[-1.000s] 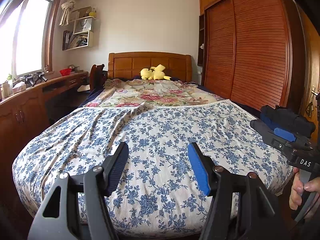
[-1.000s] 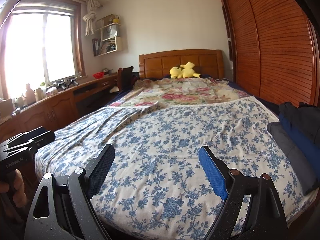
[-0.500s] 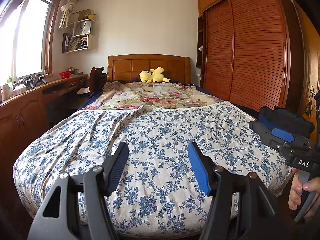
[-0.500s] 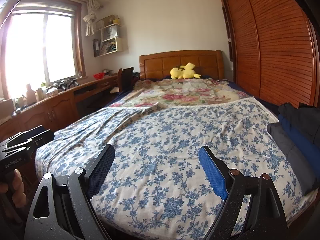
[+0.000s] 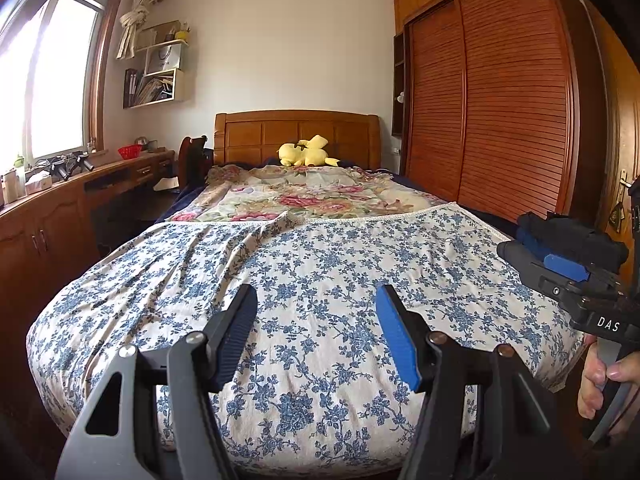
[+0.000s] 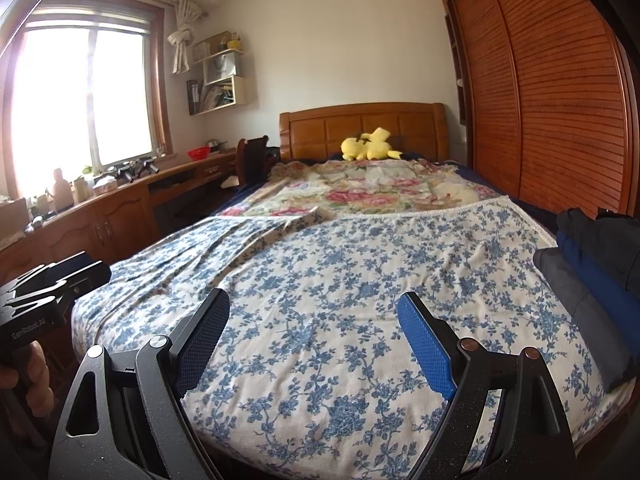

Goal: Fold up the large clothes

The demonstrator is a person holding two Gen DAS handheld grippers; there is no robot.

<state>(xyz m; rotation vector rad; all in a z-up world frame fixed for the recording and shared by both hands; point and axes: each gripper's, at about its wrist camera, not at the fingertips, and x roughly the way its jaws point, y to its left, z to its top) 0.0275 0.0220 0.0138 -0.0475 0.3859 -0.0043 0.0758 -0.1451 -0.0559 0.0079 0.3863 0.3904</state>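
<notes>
A white cloth with blue flowers (image 5: pixel 328 256) lies spread over the near half of the bed (image 6: pixel 352 280), rumpled along its left side. At the bed's right edge sits a pile of dark clothes (image 6: pixel 592 256), black and blue on grey, also seen in the left wrist view as dark clothes (image 5: pixel 572 236). My left gripper (image 5: pixel 317 296) hovers open above the cloth's near end with nothing between its fingers. My right gripper (image 6: pixel 314 300) hangs beside it, open wider and just as empty. Each gripper shows at the edge of the other's view, held by a hand (image 5: pixel 600 376).
A flowered quilt (image 5: pixel 312 196) and a yellow plush toy (image 5: pixel 306 152) lie toward the wooden headboard (image 6: pixel 360 128). A slatted wardrobe (image 5: pixel 500 100) runs along the right. A long wooden desk (image 6: pixel 132 200) with small items stands under the window on the left.
</notes>
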